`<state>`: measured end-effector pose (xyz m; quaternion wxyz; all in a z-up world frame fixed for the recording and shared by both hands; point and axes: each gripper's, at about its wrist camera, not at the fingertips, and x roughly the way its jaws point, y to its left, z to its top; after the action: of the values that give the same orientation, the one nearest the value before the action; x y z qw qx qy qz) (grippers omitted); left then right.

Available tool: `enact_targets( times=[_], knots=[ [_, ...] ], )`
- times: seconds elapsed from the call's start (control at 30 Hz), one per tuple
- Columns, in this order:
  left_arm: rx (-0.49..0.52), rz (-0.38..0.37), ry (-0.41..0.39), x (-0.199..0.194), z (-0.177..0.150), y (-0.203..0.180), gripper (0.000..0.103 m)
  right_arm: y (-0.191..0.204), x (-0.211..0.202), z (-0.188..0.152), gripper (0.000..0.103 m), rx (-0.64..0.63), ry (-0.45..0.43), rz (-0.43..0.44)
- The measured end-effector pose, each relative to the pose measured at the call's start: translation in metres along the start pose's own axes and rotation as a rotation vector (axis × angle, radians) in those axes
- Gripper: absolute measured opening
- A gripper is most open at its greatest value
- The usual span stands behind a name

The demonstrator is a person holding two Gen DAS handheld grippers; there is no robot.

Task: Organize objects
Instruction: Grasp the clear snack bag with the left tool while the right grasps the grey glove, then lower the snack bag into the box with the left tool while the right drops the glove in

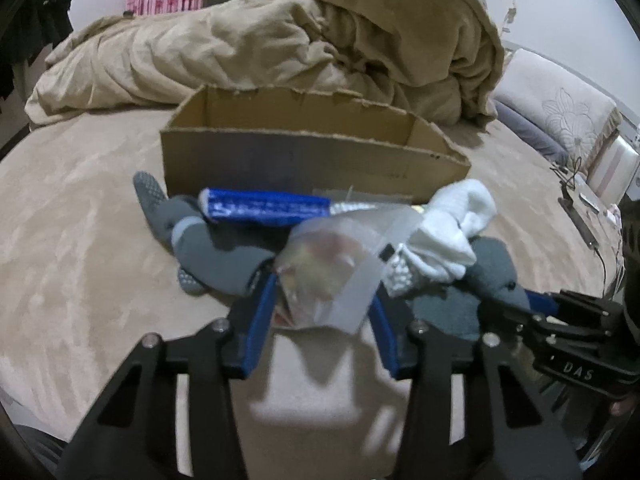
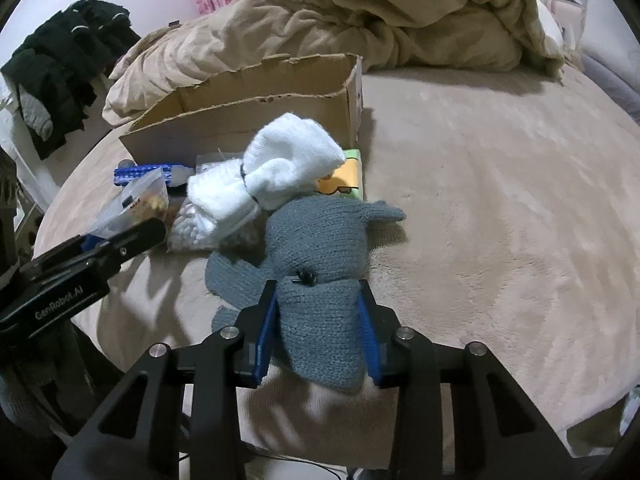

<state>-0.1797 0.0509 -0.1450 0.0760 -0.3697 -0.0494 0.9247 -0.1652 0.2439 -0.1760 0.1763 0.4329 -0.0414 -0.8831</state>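
An open cardboard box [image 1: 304, 160] stands on the bed; it also shows in the right wrist view [image 2: 256, 100]. In front of it lies a pile: a blue tube [image 1: 264, 208], grey socks [image 1: 216, 256], white socks [image 1: 448, 224], a bag of white beads [image 2: 192, 228]. My left gripper [image 1: 324, 292] is shut on a clear plastic snack packet [image 1: 328, 276] and holds it just above the bed. My right gripper [image 2: 318, 296] is shut on a grey knitted garment [image 2: 320, 248] that lies on the bed.
A rumpled beige duvet [image 1: 280, 40] lies behind the box. A yellow-green packet [image 2: 344, 180] sits beside the white socks. Dark clothes [image 2: 64, 60] hang at far left. Pillows [image 1: 560, 112] and cables are at the right. The beige bed sheet [image 2: 500, 200] spreads to the right.
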Motion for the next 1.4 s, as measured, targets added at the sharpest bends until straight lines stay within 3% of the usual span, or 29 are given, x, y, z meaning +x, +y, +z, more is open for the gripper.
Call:
enact_targets(
  times=[0.43, 0.87, 1.13, 1.4],
  knots=[
    [-0.005, -0.031, -0.046, -0.043, 0.013, -0.008, 0.04, 0.005, -0.048, 0.015, 0.038, 0.015, -0.069, -0.012],
    [-0.008, -0.076, -0.118, -0.091, 0.081, -0.012, 0.04, 0.015, -0.104, 0.078, 0.038, 0.0, -0.182, -0.012],
    [-0.024, -0.081, -0.09, -0.064, 0.129, -0.004, 0.04, 0.021, -0.089, 0.134, 0.038, -0.047, -0.205, -0.011],
    [-0.017, -0.082, -0.016, 0.015, 0.146, 0.007, 0.04, 0.016, -0.014, 0.159, 0.038, -0.034, -0.129, 0.017]
  ],
)
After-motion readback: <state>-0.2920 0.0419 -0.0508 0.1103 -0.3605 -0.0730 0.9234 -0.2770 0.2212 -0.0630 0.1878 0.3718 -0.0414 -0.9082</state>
